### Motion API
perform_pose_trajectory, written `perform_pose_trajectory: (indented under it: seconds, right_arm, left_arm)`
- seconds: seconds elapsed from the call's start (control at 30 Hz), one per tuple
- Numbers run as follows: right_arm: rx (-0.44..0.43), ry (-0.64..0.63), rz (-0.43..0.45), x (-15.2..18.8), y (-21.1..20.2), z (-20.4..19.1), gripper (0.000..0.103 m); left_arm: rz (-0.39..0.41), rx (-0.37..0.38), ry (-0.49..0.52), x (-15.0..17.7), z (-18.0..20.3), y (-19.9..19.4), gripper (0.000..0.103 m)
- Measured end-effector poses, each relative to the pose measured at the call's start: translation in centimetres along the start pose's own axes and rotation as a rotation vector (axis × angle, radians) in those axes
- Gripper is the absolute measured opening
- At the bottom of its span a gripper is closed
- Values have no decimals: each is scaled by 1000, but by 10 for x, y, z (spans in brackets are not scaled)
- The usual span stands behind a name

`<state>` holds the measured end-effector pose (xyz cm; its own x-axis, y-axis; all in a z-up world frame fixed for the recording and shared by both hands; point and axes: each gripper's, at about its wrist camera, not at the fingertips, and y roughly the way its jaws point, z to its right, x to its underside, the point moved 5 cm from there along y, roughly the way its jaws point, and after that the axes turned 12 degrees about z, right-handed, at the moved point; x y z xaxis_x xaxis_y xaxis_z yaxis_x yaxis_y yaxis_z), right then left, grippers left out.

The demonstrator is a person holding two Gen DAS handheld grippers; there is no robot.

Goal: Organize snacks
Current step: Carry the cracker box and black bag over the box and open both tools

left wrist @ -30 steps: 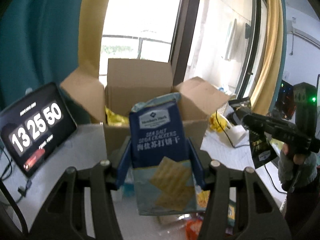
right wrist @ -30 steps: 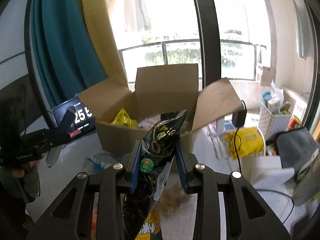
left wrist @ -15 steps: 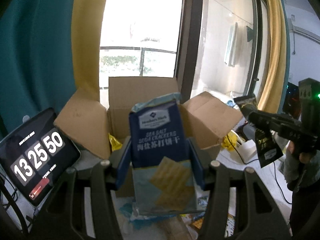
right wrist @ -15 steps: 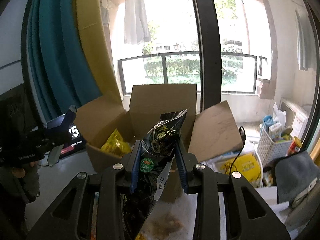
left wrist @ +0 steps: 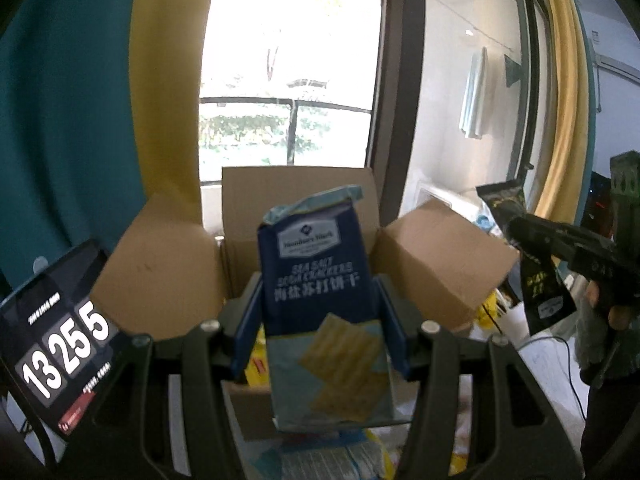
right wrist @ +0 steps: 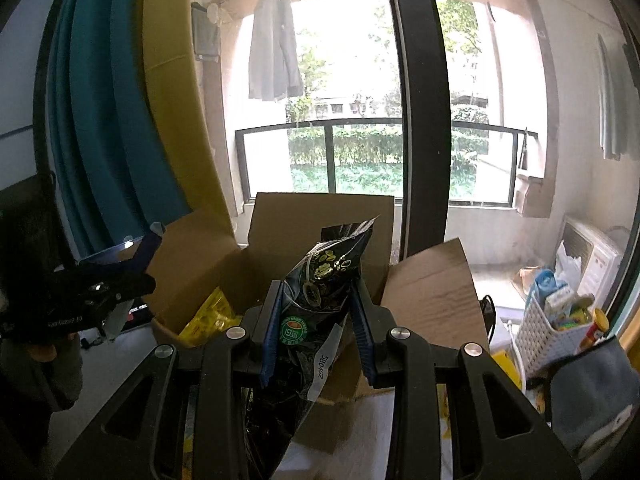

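Left gripper (left wrist: 320, 320) pinching upright dark-blue soda cracker box (left wrist: 316, 280); right gripper (right wrist: 318, 316) pinching black foil snack bag (right wrist: 320, 304). Both held near side of open brown cardboard box (right wrist: 320, 220).

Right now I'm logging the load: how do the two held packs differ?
The cracker pack is a blue, flat-faced block, upright in the left gripper. The black pouch is glossy, crinkled and tilted in the right gripper. Both are clamped before the open box.
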<state>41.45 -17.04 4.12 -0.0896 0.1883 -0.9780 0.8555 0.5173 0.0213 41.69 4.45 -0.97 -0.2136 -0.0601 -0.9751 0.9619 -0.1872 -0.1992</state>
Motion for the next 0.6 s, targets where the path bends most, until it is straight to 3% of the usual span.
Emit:
perform_pose_trajectory:
  seconds: [0.43, 0.6]
  right_arm:
    - [43, -14, 49, -13, 52, 24, 35]
    - [52, 1, 45, -6, 72, 25, 35]
  left_arm:
    - [69, -64, -1, -18, -19, 73, 55]
    - [41, -100, -17, -17, -32, 109, 56]
